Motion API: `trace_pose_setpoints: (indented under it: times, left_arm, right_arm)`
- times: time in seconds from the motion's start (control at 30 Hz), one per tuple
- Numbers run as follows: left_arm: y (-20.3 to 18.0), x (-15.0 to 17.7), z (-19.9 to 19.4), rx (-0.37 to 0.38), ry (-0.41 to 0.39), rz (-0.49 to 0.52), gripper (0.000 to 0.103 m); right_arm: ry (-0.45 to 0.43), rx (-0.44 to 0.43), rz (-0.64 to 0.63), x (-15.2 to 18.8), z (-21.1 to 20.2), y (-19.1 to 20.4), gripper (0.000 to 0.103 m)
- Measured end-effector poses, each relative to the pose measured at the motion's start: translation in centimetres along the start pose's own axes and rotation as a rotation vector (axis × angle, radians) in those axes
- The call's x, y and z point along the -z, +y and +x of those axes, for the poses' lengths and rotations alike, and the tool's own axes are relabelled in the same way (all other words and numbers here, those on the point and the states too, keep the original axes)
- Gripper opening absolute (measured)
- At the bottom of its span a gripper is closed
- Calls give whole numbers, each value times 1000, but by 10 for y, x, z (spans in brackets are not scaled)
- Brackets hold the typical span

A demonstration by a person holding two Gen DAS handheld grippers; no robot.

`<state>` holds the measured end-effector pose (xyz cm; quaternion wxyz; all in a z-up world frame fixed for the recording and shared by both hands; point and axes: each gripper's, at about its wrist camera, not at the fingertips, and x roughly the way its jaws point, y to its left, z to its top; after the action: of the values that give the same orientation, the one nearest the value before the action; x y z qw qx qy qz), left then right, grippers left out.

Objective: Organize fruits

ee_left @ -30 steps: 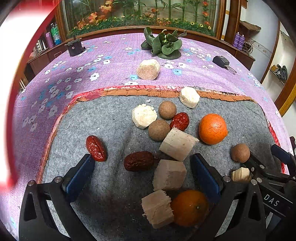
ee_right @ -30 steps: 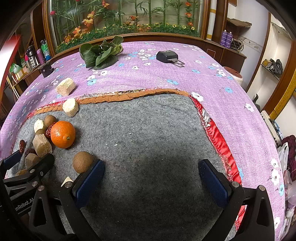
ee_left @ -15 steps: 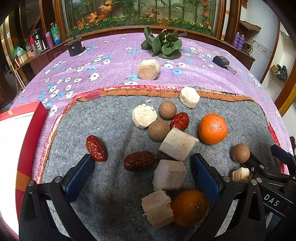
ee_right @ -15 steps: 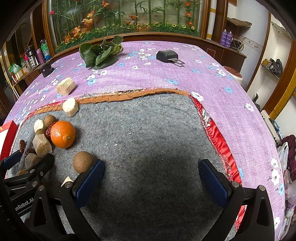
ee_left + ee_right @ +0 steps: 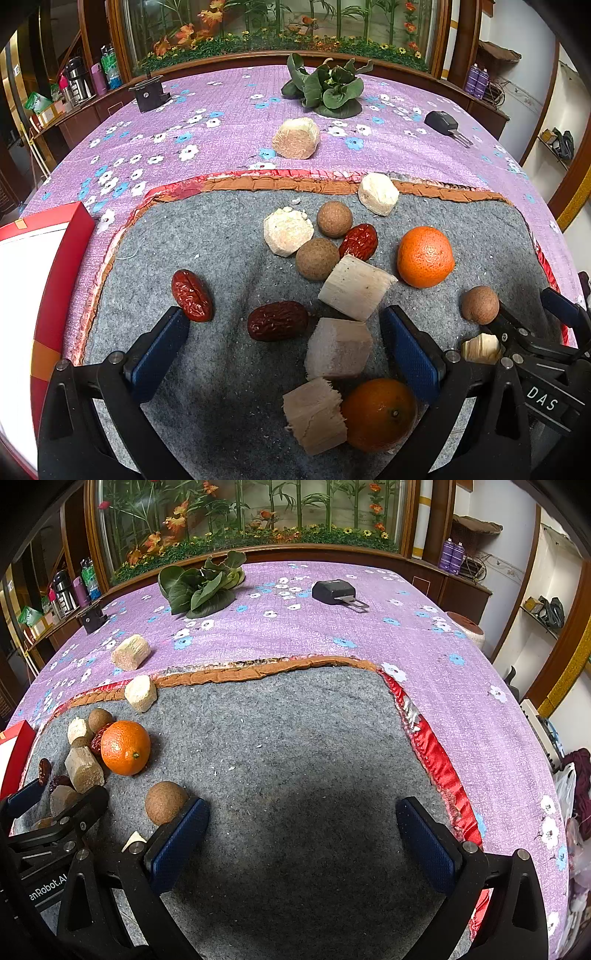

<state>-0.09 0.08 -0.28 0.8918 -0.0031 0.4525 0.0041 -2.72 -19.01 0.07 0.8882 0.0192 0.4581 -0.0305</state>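
Observation:
On the grey felt mat lie two oranges, three red dates, brown round fruits and pale sugarcane chunks. My left gripper is open, low over the mat, with a dark date and a chunk between its fingers, touching neither. My right gripper is open and empty over bare mat; a brown fruit sits by its left finger. The large orange shows in the right wrist view.
A red-rimmed white box lies at the left on the purple flowered cloth. Further back are a leafy green vegetable, a car key, a small black object and another sugarcane chunk.
The red-rimmed box, blurred and raised at the left edge a second ago, now lies flat at the left of the mat. Both grippers and the fruits have not moved.

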Motion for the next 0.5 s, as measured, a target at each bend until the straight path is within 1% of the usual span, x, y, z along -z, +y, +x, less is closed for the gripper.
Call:
trace_pose_setpoints:
  times: [0.4,0.47,0.5]
  left_arm:
    - [-1,0,0,1,1,0,103]
    - [-2,3,-2,22,24,38,103]
    - [-1,5,-7,47,43,57,103]
  right_arm:
    - [1,3,2,0,-1,2,103]
    - [10,-3,-9,-1,-1,2,103]
    - [24,-19,-30,-3,-2,1,103]
